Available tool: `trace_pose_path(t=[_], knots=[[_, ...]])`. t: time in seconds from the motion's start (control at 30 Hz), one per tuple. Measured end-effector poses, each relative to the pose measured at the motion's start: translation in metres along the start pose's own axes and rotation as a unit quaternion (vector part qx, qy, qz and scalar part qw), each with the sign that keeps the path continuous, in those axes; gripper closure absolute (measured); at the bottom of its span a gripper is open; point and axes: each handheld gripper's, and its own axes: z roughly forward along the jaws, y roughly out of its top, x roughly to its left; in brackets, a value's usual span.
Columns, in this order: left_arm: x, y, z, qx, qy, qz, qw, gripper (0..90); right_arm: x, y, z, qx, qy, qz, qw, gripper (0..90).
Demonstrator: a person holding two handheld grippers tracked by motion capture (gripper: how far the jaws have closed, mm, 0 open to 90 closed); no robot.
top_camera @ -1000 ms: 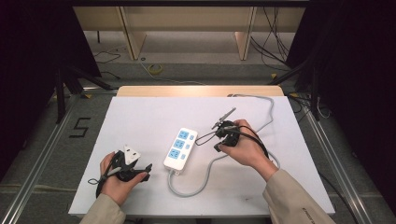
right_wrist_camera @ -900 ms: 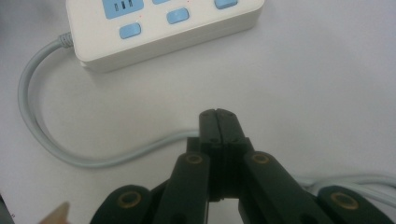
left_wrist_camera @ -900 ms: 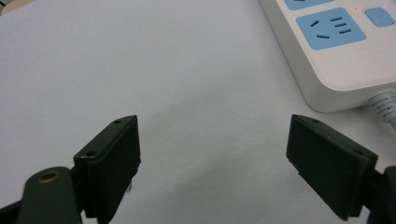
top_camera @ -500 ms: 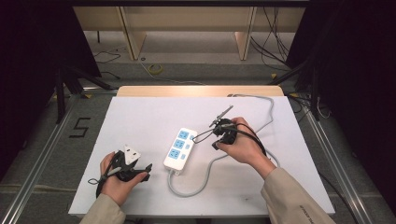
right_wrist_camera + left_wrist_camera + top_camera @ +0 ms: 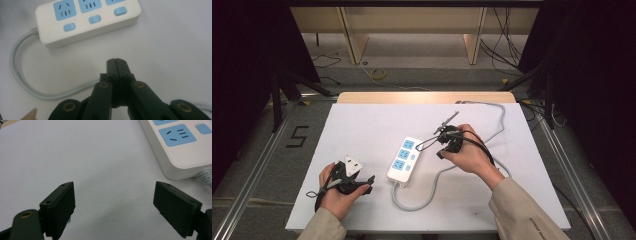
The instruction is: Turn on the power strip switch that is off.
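Strip: the white power strip (image 5: 405, 160) lies flat mid-table, between the two grippers.
Axis: its long side runs near-to-far, tilted slightly right; its cord (image 5: 422, 200) leaves the near end.
Left gripper (image 5: 113, 202): jaws wide apart, nothing between them, just beside the strip's near end.
Right gripper (image 5: 116, 62): jaws pressed together, empty, near the switches.
Risk: a closed tip pushing sideways could slide the strip, or snag the cord loop.

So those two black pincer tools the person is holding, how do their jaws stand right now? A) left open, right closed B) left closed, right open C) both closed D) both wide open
A: the left gripper shows its jaws spread wide over bare table, while the right gripper has its jaws pressed together, empty, just short of the power strip.
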Motion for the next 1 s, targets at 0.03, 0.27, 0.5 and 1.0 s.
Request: trace_pose_path(t=[0.03, 0.27, 0.5, 1.0], knots=[[0.0, 0.0, 0.0, 0.0, 0.0, 0.0, 1.0, 17.4, 0.0, 0.001, 0.0, 0.001, 0.001, -0.001, 1.0, 90.0], [0.0, 0.0, 0.0, 0.0, 0.0, 0.002, 1.0, 17.5, 0.0, 0.006, 0.001, 0.002, 0.001, -0.001, 1.0, 90.0], [0.001, 0.0, 0.0, 0.0, 0.001, 0.0, 1.0, 17.5, 0.0, 0.011, 0.002, -0.001, 0.003, 0.0, 1.0, 90.0], [0.001, 0.0, 0.0, -0.001, 0.001, 0.001, 1.0, 17.7, -0.001, 0.018, 0.006, 0.003, 0.003, 0.001, 1.0, 90.0]])
